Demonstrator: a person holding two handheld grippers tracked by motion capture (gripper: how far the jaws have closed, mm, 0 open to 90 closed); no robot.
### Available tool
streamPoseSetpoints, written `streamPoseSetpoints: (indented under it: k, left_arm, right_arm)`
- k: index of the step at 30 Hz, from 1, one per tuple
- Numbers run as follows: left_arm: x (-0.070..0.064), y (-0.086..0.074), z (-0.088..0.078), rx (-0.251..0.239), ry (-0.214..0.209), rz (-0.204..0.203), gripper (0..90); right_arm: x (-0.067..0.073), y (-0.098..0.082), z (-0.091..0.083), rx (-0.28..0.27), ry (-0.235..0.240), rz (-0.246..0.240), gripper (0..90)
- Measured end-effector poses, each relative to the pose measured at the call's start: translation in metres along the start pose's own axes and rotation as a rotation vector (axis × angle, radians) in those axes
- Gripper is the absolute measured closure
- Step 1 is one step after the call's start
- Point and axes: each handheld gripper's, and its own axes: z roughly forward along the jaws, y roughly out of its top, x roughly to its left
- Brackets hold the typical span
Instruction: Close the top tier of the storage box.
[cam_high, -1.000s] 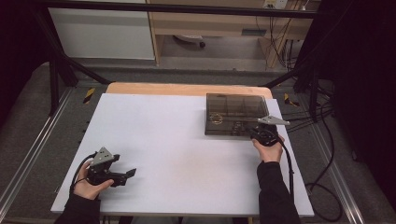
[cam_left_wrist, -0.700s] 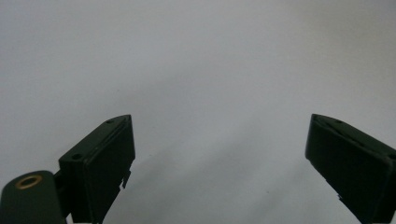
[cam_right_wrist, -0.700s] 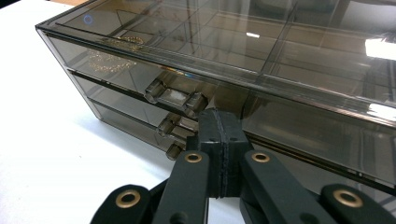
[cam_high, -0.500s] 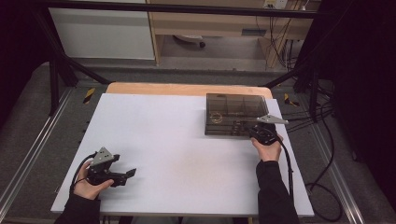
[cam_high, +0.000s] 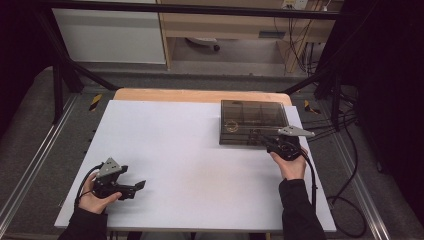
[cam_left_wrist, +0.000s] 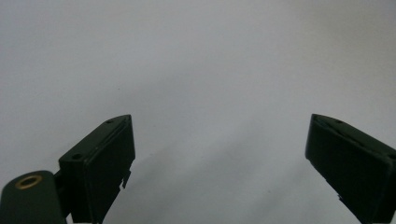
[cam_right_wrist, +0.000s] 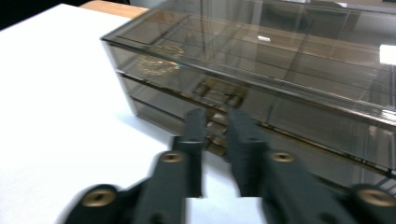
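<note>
A wide white desk (cam_high: 190, 165) carries a smoked, see-through drawer box (cam_high: 252, 121) at its far right, the box standing flat with its stacked drawer fronts turned toward the person. The work in hand looks like opening one of those drawers, and it appears to be at its very start: every drawer still sits flush in the box and none is pulled out. The right tongs (cam_right_wrist: 216, 122) are up against the front, their jaws drawn nearly together around a small handle (cam_right_wrist: 218, 129) in the middle of the lower drawers; whether they actually pinch it or just bracket it cannot be told, since the tips blur there. In the high view the right tongs (cam_high: 264, 140) sit at the near edge of the box. The left tongs (cam_high: 140, 184) rest well apart on the near left of the desk, jaws spread wide and grasping nothing. What remains, by my reading, is securing the grip and drawing the drawer out.
</note>
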Motion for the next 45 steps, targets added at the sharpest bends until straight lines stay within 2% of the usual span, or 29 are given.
streamPoseSetpoints:
  k: [5, 7, 14, 18, 22, 24, 28, 31, 34, 40, 45]
  left_arm:
    - [0.0, 0.0, 0.0, -0.002, -0.001, -0.003, 8.1]
    - [0.0, 0.0, 0.0, 0.0, 0.0, -0.003, 8.1]
    - [-0.001, 0.0, 0.001, 0.004, -0.002, 0.003, 8.1]
    - [-0.001, 0.0, 0.0, 0.004, -0.003, 0.004, 8.1]
    - [-0.002, 0.0, 0.001, 0.004, -0.003, 0.004, 8.1]
    - [-0.001, 0.0, 0.001, 0.008, -0.003, 0.007, 8.1]
    - [-0.002, 0.0, 0.001, 0.005, -0.004, 0.006, 8.1]
    - [-0.003, 0.0, 0.001, 0.007, -0.004, 0.008, 8.1]
    - [-0.003, 0.0, 0.001, 0.007, -0.008, 0.008, 8.0]
    - [-0.004, 0.0, 0.002, 0.01, -0.011, 0.015, 8.0]
    - [-0.005, 0.0, 0.002, 0.013, -0.015, 0.019, 8.0]
  right_arm:
    - [0.011, -0.001, -0.011, 0.003, 0.026, 0.007, 53.4]
    - [0.015, -0.003, -0.015, 0.008, 0.034, -0.005, 45.7]
    - [0.025, -0.016, -0.024, 0.003, 0.068, 0.0, 20.9]
    - [0.027, -0.023, -0.026, 0.019, 0.074, 0.005, 10.8]
    - [0.029, -0.031, -0.028, 0.02, 0.084, 0.013, 6.0]
    - [0.029, -0.036, -0.028, 0.043, 0.102, 0.02, 3.7]
    - [0.028, -0.05, -0.029, 0.05, 0.114, 0.039, 1.4]
    - [0.027, -0.061, -0.028, 0.063, 0.13, 0.026, 0.7]
    - [0.025, -0.069, -0.028, 0.083, 0.127, 0.015, 0.7]
    - [0.018, -0.082, -0.031, 0.101, 0.126, 0.023, 0.7]
    - [0.014, -0.088, -0.034, 0.117, 0.115, 0.001, 0.6]
